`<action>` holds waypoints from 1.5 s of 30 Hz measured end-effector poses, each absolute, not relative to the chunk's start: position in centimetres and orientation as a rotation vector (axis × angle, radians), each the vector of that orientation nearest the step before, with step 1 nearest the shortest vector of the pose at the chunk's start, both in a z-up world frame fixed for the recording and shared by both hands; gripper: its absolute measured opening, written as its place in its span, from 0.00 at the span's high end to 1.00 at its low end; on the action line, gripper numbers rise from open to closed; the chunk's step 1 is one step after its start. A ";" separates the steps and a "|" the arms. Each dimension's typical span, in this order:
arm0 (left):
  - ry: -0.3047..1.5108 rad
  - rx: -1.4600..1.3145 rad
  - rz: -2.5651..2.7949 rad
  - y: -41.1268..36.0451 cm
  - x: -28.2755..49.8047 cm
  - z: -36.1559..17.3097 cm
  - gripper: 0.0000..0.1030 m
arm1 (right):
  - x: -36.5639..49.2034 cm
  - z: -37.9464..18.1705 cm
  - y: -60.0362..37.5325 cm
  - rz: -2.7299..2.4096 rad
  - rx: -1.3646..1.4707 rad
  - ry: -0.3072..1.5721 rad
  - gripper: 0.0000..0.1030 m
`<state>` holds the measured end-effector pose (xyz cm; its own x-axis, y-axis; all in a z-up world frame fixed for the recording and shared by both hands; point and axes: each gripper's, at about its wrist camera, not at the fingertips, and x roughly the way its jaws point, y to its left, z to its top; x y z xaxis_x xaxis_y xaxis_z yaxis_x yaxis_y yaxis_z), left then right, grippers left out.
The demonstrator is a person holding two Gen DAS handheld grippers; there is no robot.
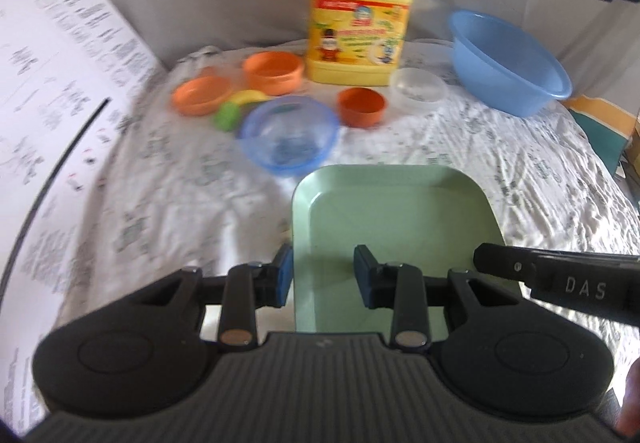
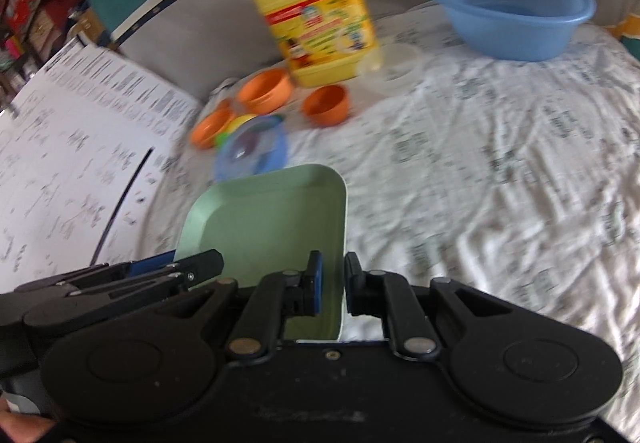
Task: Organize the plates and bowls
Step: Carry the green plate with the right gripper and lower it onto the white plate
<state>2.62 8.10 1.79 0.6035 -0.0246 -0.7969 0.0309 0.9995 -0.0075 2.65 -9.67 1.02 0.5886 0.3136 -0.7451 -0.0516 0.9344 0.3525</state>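
A pale green square plate (image 1: 396, 219) is held above the bed between both grippers; it also shows in the right wrist view (image 2: 272, 219). My left gripper (image 1: 324, 275) straddles the plate's left rim with jaws apart. My right gripper (image 2: 332, 283) is shut on the plate's right rim. Behind lie a clear blue bowl (image 1: 288, 135), three orange bowls (image 1: 274, 71) (image 1: 202, 95) (image 1: 362, 107), a clear round container (image 1: 418, 85) and a large blue basin (image 1: 508, 59).
A yellow detergent jug (image 1: 358, 19) stands at the back. A printed white sheet (image 1: 52, 83) rises along the left. Small yellow and green toy pieces (image 1: 236, 107) lie between the bowls. The rumpled patterned bedsheet (image 1: 520, 163) covers the surface.
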 end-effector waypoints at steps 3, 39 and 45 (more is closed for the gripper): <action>0.915 -0.009 -0.002 10.3 1.3 2.2 0.69 | 2.3 1.3 -7.3 0.252 0.278 0.933 0.88; 1.054 -0.088 0.029 18.5 -4.2 -4.5 0.69 | -1.8 -4.7 1.6 0.367 0.075 1.111 0.87; 1.070 -0.093 0.029 18.6 -4.0 -5.1 0.69 | -1.5 -5.2 1.6 0.370 0.071 1.125 0.87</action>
